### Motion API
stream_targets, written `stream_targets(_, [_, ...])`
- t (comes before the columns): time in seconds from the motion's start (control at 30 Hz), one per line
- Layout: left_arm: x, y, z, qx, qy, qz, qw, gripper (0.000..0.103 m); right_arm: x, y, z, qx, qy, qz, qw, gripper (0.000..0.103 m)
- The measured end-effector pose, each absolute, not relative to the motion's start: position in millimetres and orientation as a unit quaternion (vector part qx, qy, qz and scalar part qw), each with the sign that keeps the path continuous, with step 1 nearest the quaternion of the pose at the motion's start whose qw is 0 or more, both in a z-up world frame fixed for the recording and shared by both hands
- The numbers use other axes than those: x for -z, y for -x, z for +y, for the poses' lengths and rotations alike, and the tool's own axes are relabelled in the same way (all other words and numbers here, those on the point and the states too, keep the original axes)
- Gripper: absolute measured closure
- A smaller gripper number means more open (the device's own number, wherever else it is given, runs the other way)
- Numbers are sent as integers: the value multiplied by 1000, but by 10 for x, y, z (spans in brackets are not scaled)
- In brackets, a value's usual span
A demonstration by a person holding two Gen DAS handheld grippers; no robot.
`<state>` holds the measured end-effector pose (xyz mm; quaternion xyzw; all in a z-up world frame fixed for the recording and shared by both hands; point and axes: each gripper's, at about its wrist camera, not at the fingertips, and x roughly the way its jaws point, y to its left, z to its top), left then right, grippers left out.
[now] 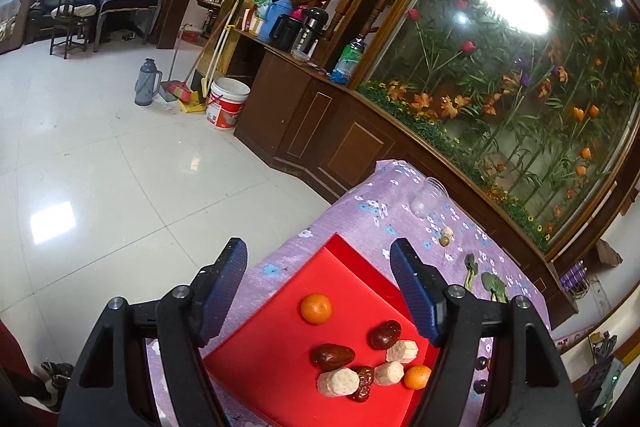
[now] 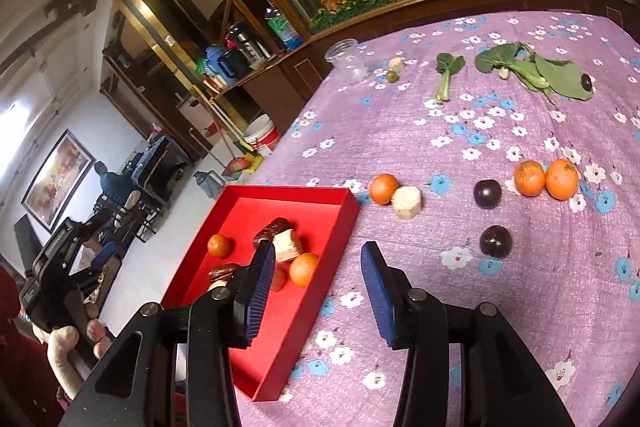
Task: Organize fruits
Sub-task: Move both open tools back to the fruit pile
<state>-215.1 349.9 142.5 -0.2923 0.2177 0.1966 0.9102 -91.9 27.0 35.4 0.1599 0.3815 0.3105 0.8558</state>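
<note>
Left wrist view first: my left gripper (image 1: 320, 291) hangs wide open and holds nothing, above the red tray (image 1: 280, 379) that sits at the table's left edge, with bare floor (image 1: 120, 167) beyond the drop. In the tray I see a mandarin (image 1: 316, 308), dates (image 1: 333, 355) and pale chunks (image 1: 338, 381). Right wrist view: my right gripper (image 2: 318, 291) is also spread wide with nothing in it, over the tray's right wall (image 2: 340, 243). To its right the purple floral cloth (image 2: 520, 307) lies open, then a loose mandarin (image 2: 384, 188), two dark plums (image 2: 495, 241) and two mandarins (image 2: 546, 178) farther right. I can read no writing anywhere.
</note>
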Motion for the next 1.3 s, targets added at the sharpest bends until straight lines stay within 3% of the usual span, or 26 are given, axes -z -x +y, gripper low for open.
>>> stream_targets(0.13, [-1397,2103,3470,-193,289,223,911,30,-453,1051,402,-343,-146,363,854,50])
stream_targets(0.2, [-1365,2074,3465,-193,290,229,909,30,-434,1114,531,-354,-126,363,853,36])
stream_targets(0.53, [-1315,2020,3446,-194,291,232,908,29,-620,1227,561,-382,-117,332,854,35])
stream_targets(0.77, [-1290,1897,3280,-174,283,250,909,29,-369,1043,390,-345,-121,369,855,32])
stream_targets(1.3, [-787,647,1308,51,135,409,901,30,80,551,-1423,-152,-158,406,887,33])
